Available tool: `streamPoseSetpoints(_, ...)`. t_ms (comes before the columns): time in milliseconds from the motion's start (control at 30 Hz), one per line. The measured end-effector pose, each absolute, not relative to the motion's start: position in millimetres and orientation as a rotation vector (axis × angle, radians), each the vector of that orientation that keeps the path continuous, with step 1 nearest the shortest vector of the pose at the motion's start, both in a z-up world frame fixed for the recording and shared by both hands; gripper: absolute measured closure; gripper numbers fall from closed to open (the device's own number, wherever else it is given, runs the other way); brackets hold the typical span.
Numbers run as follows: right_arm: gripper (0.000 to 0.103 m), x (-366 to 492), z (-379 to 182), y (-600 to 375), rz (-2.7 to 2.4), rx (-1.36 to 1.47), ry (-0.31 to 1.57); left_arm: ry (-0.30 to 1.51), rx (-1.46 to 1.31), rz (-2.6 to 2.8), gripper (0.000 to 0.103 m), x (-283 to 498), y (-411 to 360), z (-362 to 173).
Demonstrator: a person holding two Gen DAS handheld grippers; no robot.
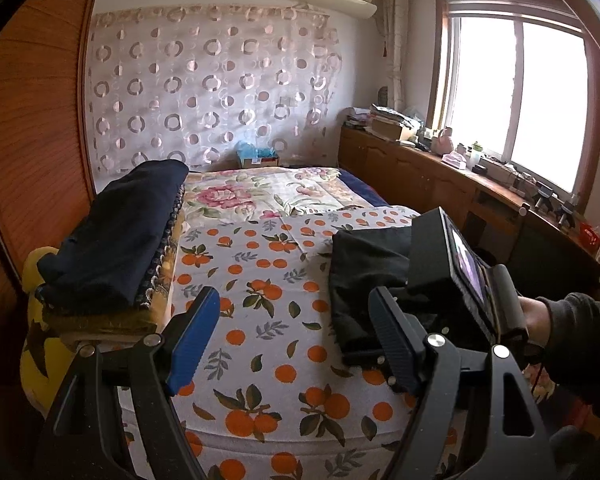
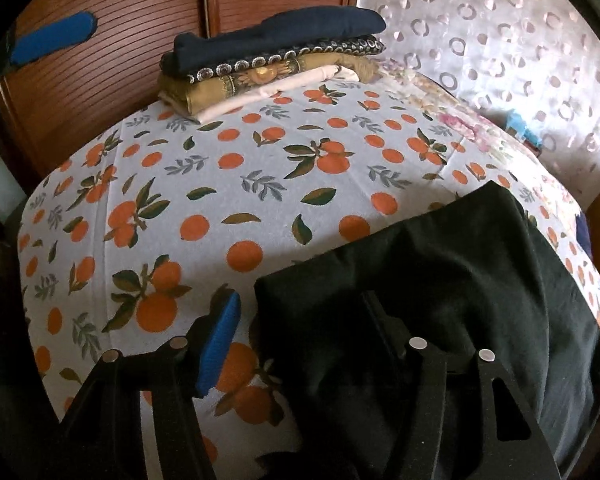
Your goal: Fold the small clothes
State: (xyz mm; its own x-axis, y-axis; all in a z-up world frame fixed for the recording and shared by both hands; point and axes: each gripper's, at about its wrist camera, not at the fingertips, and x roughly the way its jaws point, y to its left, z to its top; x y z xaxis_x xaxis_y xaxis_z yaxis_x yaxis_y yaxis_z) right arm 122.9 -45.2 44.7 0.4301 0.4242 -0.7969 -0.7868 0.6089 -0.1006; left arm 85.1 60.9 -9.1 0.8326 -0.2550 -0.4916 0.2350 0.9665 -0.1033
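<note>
The black fabric garment (image 2: 440,264) lay on the orange-print bed sheet (image 2: 228,184). The right gripper (image 2: 300,332) straddled its near edge, jaws partly open, apparently to pinch it. The left gripper (image 1: 292,328) hovered wide and empty, clear of the folded clothes stack (image 2: 276,60).

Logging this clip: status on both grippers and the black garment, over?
Left gripper open, empty, above the sheet. Right gripper at the black garment's near edge, grip unclear. Folded stack at the bed's far side, nothing blocking.
</note>
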Motion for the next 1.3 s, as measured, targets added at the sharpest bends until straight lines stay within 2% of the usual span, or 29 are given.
streamPoseSetpoints(67, 0.074, 123.1, 45.9, -42.3, 0.775, -0.524, 0.798, 0.529, -0.04, -0.264, 0.026, 86.3, 60.4, -10.5)
streamPoseSetpoints(100, 0.09, 122.2, 46.9, -41.5, 0.753, -0.542, 0.792, 0.532, -0.042, -0.266, 0.026, 86.8, 59.3, -11.5)
streamPoseSetpoints(200, 0.092, 121.5, 60.4, -46.3, 0.736, -0.551, 0.769, 0.543, -0.041, -0.276, 0.026, 88.4, 55.2, -15.5)
streamPoseSetpoints(367, 0.093, 128.7, 114.8, -89.8, 0.623, -0.484, 0.641, 0.555, -0.04, -0.293, 0.026, 89.3, 48.4, -19.2)
streamPoseSetpoints(567, 0.093, 168.3, 159.1, -164.7, 0.401, -0.426, 0.594, 0.558, -0.034, -0.311, 0.026, 87.0, 38.8, -19.8)
streamPoseSetpoints(733, 0.093, 208.4, 152.8, -206.7, 0.242, -0.398, 0.648, 0.564, -0.031, -0.331, 0.026, 85.9, 32.0, -20.8)
streamPoseSetpoints(900, 0.093, 238.5, 106.3, -218.9, 0.057, -0.421, 0.761, 0.577, -0.02, -0.35, 0.026, 86.6, 24.5, -23.5)
streamPoseSetpoints(1033, 0.082, 234.1, 92.8, -225.1, 0.049, -0.337, 0.785, 0.59, -0.013, -0.362, 0.026, 87.2, 16.8, -27.5)
streamPoseSetpoints(1167, 0.079, 201.2, 96.8, -230.8, 0.117, -0.292, 0.755, 0.601, -0.006, -0.373, 0.026, 88.2, 8.6, -31.0)
streamPoseSetpoints(1267, 0.069, 153.3, 97.3, -235.4, 0.176, -0.302, 0.725, 0.611, 0.003, -0.386, 0.026, 88.4, 0.1, -34.3)
streamPoseSetpoints(1300, 0.062, 139.7, 94.9, -236.4, 0.191, -0.31, 0.718, 0.613, 0.007, -0.388, 0.026, 88.2, -3.0, -35.3)
